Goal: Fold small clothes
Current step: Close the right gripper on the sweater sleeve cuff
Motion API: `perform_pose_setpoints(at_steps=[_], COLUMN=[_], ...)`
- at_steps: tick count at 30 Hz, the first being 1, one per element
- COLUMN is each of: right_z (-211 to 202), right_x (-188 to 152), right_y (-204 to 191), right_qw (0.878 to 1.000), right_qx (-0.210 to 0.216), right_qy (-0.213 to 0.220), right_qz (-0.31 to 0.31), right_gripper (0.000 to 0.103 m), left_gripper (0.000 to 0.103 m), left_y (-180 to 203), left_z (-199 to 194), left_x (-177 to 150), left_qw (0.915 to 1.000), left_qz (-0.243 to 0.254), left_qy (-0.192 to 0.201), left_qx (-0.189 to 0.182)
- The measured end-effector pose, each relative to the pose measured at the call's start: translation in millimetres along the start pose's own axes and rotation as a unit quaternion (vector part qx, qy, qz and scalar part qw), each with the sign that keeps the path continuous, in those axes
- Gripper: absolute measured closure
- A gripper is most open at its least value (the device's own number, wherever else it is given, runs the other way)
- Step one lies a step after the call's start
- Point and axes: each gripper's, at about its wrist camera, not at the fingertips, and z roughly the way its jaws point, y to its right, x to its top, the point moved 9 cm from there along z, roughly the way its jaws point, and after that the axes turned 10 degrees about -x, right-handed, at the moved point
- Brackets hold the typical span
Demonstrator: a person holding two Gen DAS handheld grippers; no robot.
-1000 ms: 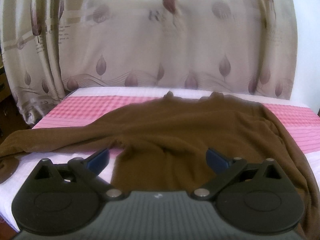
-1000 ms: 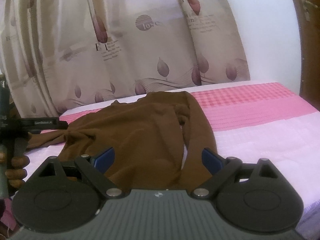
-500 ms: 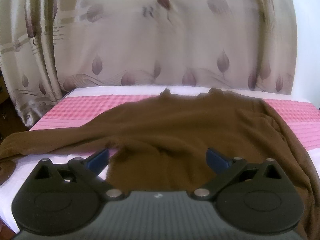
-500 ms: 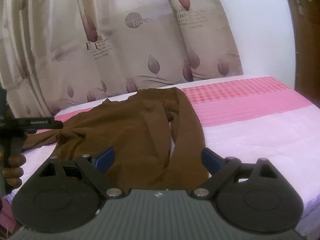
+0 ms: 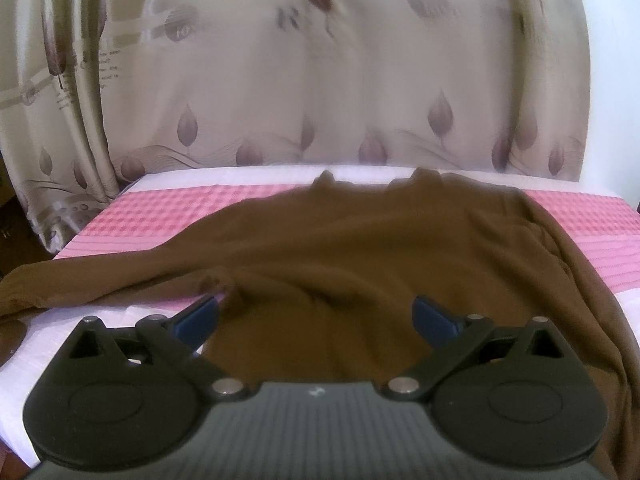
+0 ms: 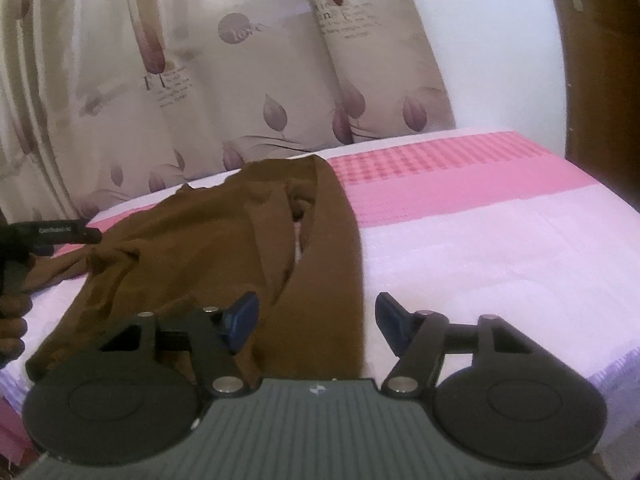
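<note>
Closing right tool straddles the brown top's right sleeve on the bed, not yet pinching; left tool gapes, empty. Grab the sleeve edge only, avoiding the bedsheet.

a brown long-sleeved top of thin, soft knit lies spread flat on a pink-and-white bed cover, filling the middle of the left wrist view. its neckline sits at the far edge, upper centre of that frame, with two small raised points. one sleeve stretches out toward the left edge of the frame; the other runs down the right side to the lower right corner. in the right wrist view the top lies left of centre, lightly rumpled, with that sleeve running straight down toward the bottom centre of the frame.
</note>
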Motion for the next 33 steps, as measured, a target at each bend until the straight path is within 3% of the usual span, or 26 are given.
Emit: perform_pose_setpoints(at_steps=[10,17,22,23,25,26,30,33], right_z=[1,10,31,34,38,39,30,12], right_x=[-25,-35,-40,-42,-45,-46,-32,8], right_y=[35,25,14,13,4,1,-4,6], right_qw=[0.999,0.998,0.997,0.996,0.996,0.996,0.997,0.993], right_qx=[-0.017,0.012,0.001,0.003,0.016,0.018,0.027,-0.003], right_qy=[-0.030,-0.055,-0.078,-0.083,-0.086,-0.087,-0.052,0.007], right_qz=[0.017,0.027,0.017,0.019,0.003,-0.003,-0.048,-0.117], right_gripper=[0.049,0.054,0.056,0.060,0.095,0.096,0.096,0.096], left_gripper=[0.000,0.000,0.000,0.000,0.000,0.000,0.000,0.000], left_y=[-7,0,1,1,1,1,-2,-2], left_z=[-9,-24,-28,-28,-27,-26,-27,-29], left_x=[-10,-17,-17,-18,-18,-18,-18,-15], left_qw=[0.9998,0.9995,0.9992,0.9992,0.9992,0.9993,0.9995,0.9994], left_qz=[-0.006,0.019,0.024,0.025,0.026,0.025,0.020,0.023], left_qy=[0.004,0.012,0.015,0.014,0.012,0.011,0.007,0.011], left_qx=[-0.019,-0.023,-0.027,-0.027,-0.027,-0.026,-0.024,-0.023])
